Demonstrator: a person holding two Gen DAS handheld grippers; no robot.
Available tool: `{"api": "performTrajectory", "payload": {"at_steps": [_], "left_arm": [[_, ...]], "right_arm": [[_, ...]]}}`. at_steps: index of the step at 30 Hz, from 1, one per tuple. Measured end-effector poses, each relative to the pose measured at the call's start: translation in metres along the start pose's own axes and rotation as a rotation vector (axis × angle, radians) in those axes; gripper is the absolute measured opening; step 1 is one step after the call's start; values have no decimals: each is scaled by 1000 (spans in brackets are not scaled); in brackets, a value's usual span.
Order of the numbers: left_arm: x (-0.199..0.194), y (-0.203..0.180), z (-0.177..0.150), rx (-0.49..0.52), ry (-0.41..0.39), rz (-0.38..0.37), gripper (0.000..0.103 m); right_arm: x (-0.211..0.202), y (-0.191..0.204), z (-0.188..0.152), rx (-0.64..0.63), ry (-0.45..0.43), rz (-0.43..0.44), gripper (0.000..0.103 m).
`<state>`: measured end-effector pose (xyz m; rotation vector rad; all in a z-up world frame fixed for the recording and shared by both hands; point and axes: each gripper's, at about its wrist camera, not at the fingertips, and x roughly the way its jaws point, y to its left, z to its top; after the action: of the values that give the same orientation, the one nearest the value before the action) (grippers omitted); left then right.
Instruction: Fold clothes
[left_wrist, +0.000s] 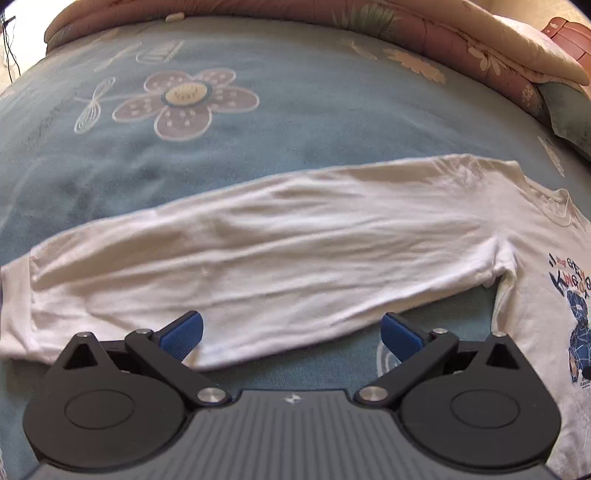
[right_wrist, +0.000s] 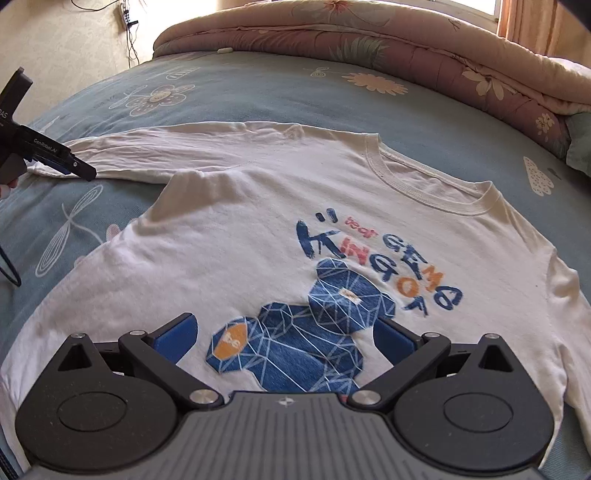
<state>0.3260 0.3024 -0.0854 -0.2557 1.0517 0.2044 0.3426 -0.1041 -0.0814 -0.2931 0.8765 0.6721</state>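
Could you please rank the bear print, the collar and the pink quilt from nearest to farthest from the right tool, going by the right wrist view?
1. Bear print: on the shirt's chest, right between the open fingers of the right tool.
2. Collar: farther up the shirt, right of centre.
3. Pink quilt: bunched along the bed's far edge.

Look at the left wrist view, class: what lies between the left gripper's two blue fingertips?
The white shirt's long sleeve: its lower edge runs across the gap of the open left gripper, with blue bedsheet showing below it. Nothing is gripped.
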Motion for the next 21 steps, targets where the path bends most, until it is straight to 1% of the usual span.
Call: {"api": "performTrajectory", "payload": {"at_steps": [4,7,14,16,18,20,21], "left_arm": [[-3,17,2,-33,-14,21,102],[-6,30,4,-58,-24,36,102],[-11,60,7,-116,-49,73,102],[-14,56,18,-71,-96,67,102],[-7,50,31,-34,-121,68,102],[4,50,36,-42,-110,60,102],[10,51,34,-46,-95,69,102]], "right_arm": [[15,15,7,17,28,10,103],[22,22,6,48,72,19,103],[25,26,3,22,86,11,103],[25,27,3,9,89,5,103],[26,29,2,0,90,-4,103],[27,30,3,0,93,-12,103],[27,30,3,0,94,-16,103]]}}
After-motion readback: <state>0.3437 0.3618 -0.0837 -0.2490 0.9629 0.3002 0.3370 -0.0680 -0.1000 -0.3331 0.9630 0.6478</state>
